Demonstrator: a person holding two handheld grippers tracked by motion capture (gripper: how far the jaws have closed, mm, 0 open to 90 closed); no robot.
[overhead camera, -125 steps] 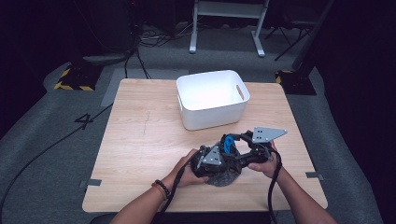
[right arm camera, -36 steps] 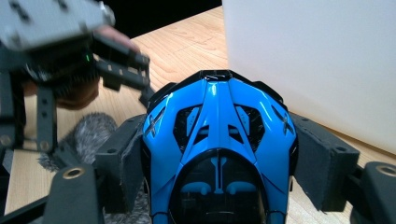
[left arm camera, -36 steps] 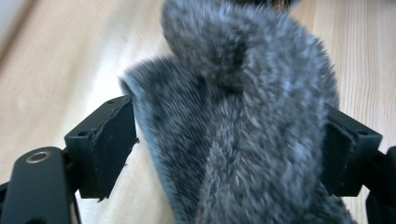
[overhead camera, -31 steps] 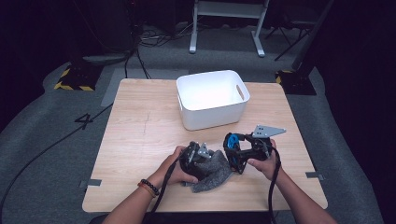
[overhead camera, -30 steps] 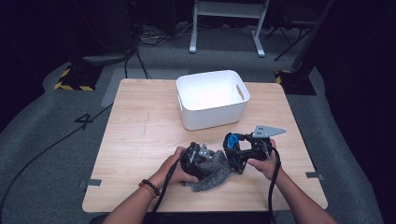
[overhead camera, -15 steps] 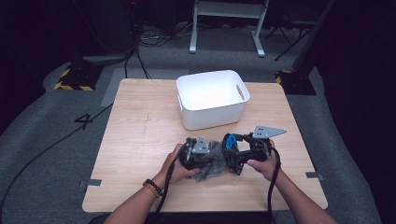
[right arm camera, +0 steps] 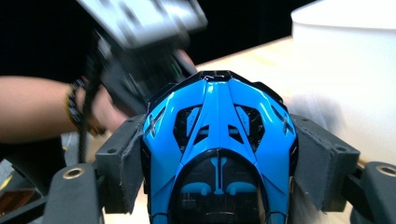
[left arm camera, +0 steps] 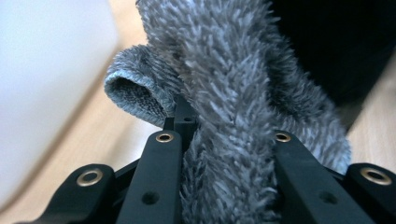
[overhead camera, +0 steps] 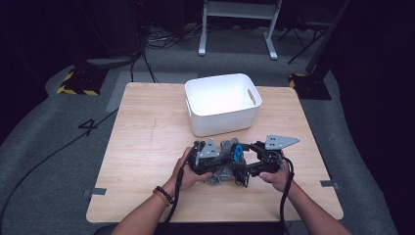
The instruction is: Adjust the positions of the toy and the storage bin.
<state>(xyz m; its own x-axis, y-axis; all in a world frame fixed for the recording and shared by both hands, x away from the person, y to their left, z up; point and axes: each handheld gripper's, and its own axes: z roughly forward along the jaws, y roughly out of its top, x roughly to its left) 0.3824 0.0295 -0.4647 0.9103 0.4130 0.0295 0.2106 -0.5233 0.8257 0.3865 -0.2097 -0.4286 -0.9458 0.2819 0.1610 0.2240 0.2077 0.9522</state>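
- On the counter (overhead camera: 147,147) in the high view, both tongs meet just before a white bin (overhead camera: 222,103): left tongs (overhead camera: 215,164) hold a grey cloth (overhead camera: 222,171), right tongs (overhead camera: 240,164) a blue car (overhead camera: 238,152).
- In the left gripper view, the jaws, which have just been closing, pinch the fuzzy cloth (left arm camera: 233,140).
- In the right gripper view, the jaws clamp the car (right arm camera: 219,140) by its sides, the bin (right arm camera: 345,70) behind.

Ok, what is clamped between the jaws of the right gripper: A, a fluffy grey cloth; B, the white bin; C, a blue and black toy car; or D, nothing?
C: in the right gripper view the right gripper has its padded jaws pressed on both sides of the blue and black toy car.
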